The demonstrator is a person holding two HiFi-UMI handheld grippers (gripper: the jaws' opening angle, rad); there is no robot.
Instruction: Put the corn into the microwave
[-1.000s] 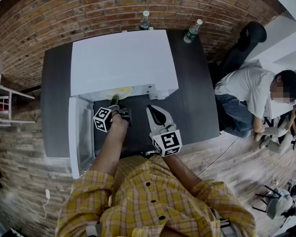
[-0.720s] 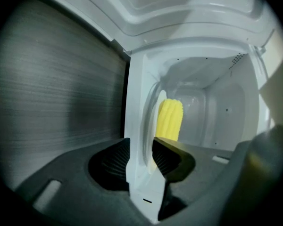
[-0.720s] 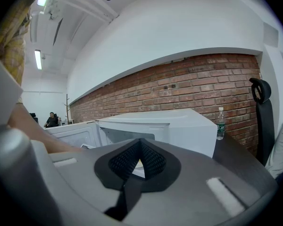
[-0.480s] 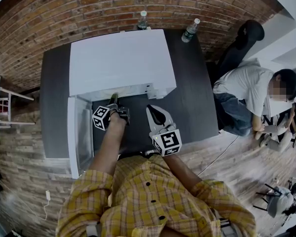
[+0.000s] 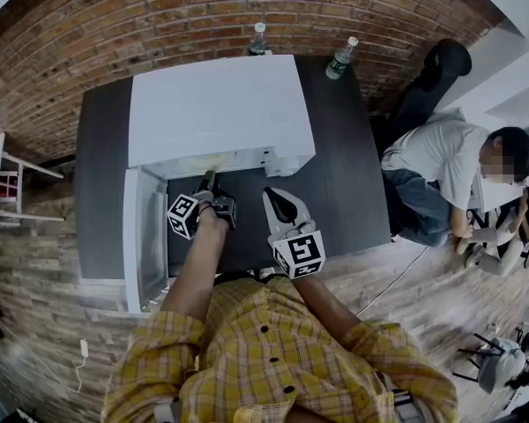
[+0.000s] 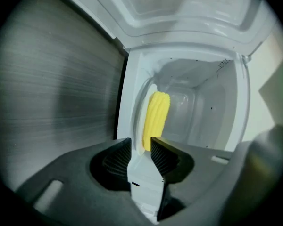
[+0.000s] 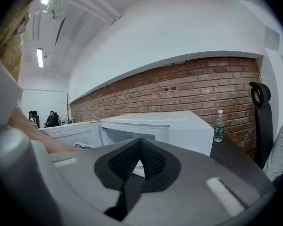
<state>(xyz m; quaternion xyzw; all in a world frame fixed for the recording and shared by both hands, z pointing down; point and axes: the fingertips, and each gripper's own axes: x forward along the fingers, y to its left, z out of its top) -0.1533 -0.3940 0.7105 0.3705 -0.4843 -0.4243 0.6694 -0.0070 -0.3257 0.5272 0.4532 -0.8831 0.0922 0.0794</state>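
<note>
A white microwave stands on a dark table, its door swung open. The corn cob lies inside on the turntable. The left gripper is at the opening; its jaws are apart and have just narrowed a little, with nothing between them. The right gripper waits outside, jaws together and empty. The corn looks delivered, so the left gripper should draw straight back without nudging the cob. Compared with a second ago, both grippers sit almost unchanged.
</note>
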